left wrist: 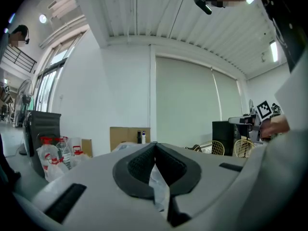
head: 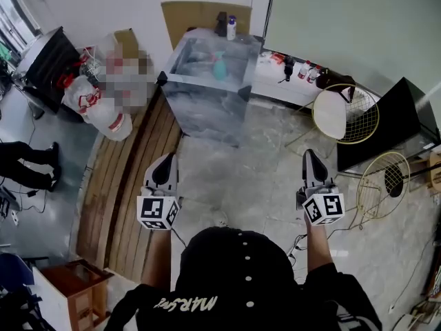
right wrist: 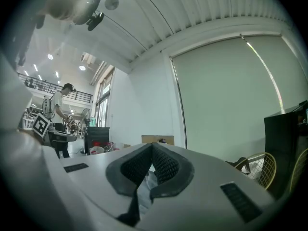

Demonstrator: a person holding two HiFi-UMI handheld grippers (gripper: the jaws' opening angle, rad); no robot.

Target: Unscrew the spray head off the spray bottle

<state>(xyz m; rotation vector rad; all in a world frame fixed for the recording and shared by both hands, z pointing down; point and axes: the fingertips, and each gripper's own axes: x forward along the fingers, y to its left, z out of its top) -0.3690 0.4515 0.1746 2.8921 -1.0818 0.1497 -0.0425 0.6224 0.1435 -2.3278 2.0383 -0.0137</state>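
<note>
A teal spray bottle (head: 219,67) stands on the glossy grey table (head: 207,109) ahead of me, far beyond both grippers. My left gripper (head: 168,157) is held over the floor short of the table's near left corner, jaws shut with nothing between them. The right gripper (head: 309,154) is level with it to the right, over the marble floor, also shut and empty. In the left gripper view the closed pads (left wrist: 154,147) point at the far wall; the right gripper view shows the same of its pads (right wrist: 151,147). The spray bottle shows in neither gripper view.
A dark bottle (head: 222,23) and a white bottle (head: 231,27) stand at the table's far edge by a cardboard sheet (head: 200,12). Wooden planks (head: 124,185) lie on the floor at left. Gold wire chairs (head: 344,112) and a black cabinet (head: 393,119) are at right. A bag of bottles (head: 96,105) sits at left.
</note>
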